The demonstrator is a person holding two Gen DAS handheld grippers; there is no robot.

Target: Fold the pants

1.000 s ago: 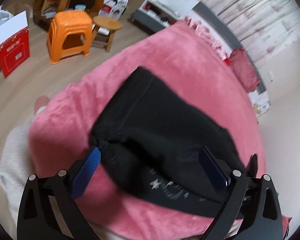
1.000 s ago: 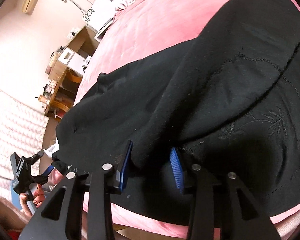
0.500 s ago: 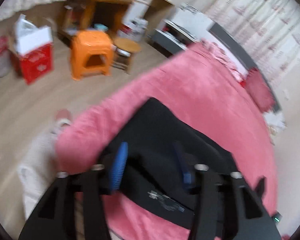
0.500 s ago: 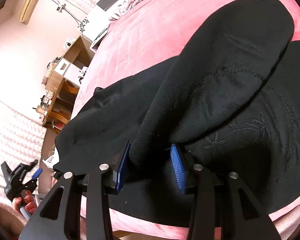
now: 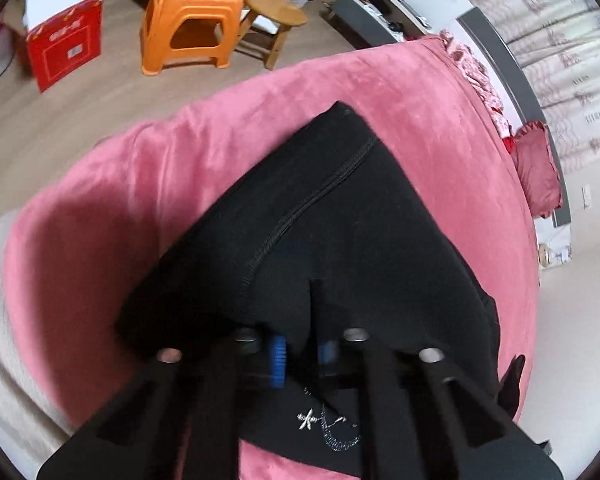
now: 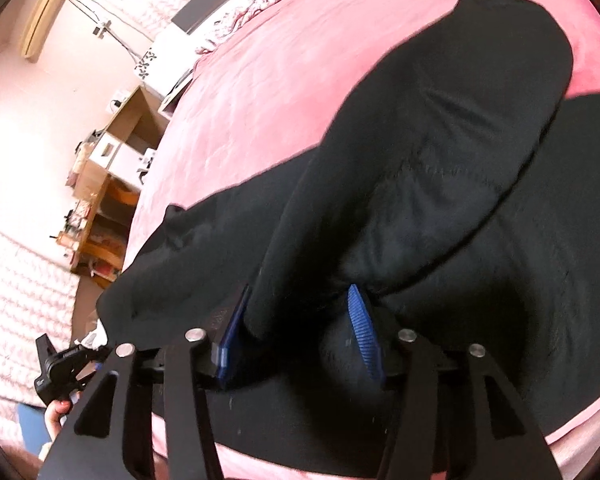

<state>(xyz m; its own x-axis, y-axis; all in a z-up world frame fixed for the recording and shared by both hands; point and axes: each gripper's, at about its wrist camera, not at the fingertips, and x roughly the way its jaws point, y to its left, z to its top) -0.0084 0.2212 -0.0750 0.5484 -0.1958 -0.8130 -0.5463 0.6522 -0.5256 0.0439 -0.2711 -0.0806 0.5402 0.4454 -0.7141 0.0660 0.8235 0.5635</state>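
The black pants lie on the bed's pink blanket, partly folded, with one layer lifted over the layer beneath; a raised seam runs along the upper layer, and a small silver design shows on the fabric below the left gripper. That gripper's blue-padded fingers stand close together, pinching a fold of the pants between them at the near edge. In the right wrist view, the pants spread across the blanket, and the right gripper holds a bunched fold of the same cloth, its blue fingers set a little wider around the thick fabric. The left gripper appears there at the lower left, at the pants' far corner, held by a hand. Beyond the bed, an orange stool, a small wooden stool and a red and white box stand on the floor, and a red cushion rests at the bed's far edge.
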